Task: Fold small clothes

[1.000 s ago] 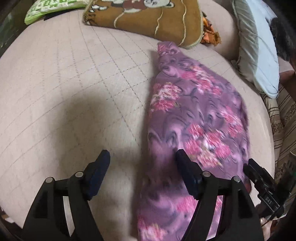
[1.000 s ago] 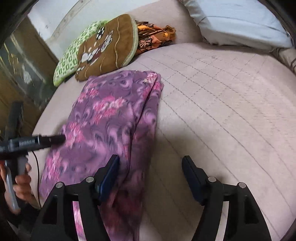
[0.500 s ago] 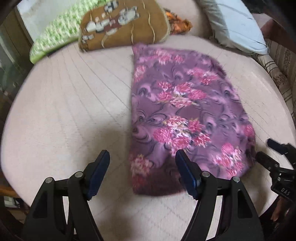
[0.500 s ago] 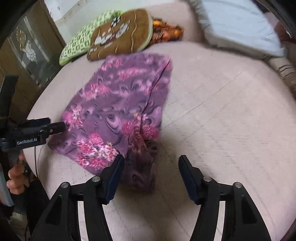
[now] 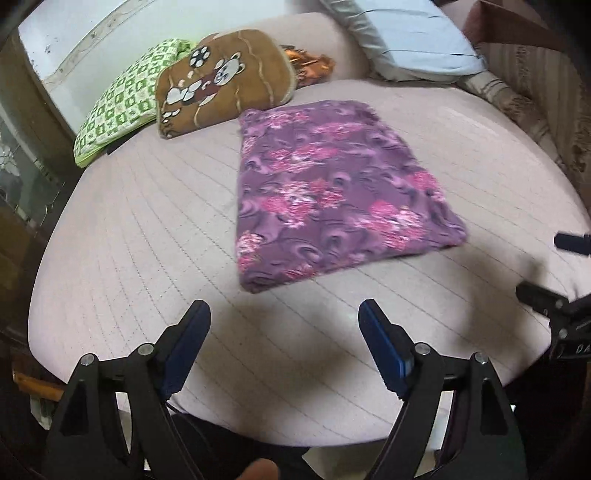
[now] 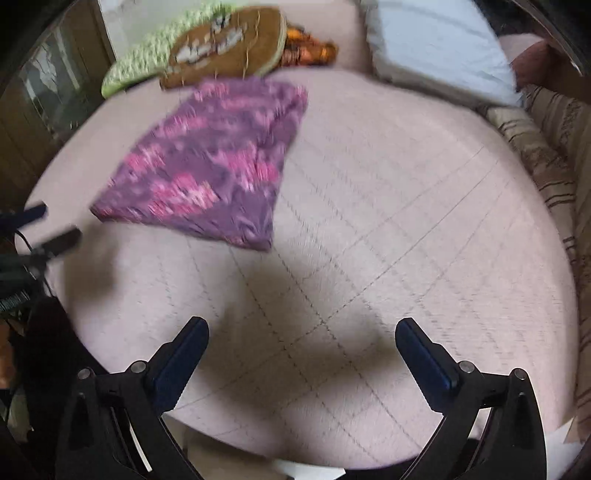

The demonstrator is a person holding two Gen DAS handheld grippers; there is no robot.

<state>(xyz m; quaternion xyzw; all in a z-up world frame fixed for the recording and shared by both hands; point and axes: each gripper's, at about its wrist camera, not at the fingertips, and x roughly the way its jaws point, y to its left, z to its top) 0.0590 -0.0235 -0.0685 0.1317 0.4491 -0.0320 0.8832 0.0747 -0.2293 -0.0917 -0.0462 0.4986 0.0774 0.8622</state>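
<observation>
We found the purple floral garment (image 5: 332,192) lying flat on the quilted bed (image 5: 147,236), folded into a neat rectangle, its far edge near the brown bear cushion (image 5: 221,77) and the green checked cushion (image 5: 122,99). A pale blue pillow (image 5: 406,33) sat at the back right.

Our left hand-held gripper (image 5: 284,332) hung over bare quilt on the near side of the garment, its jaws opening, nothing between them. Our right hand-held gripper (image 6: 301,343) was likewise clear of the cloth, jaws opening wide and empty; that view was blurred.

We judged a fold to be laid down and released, both tools free of the fabric. Whether another fold was wanted we could not tell. If so, the next move called for taking the near corners and carrying them across to the far edge; otherwise, a fresh piece.
</observation>
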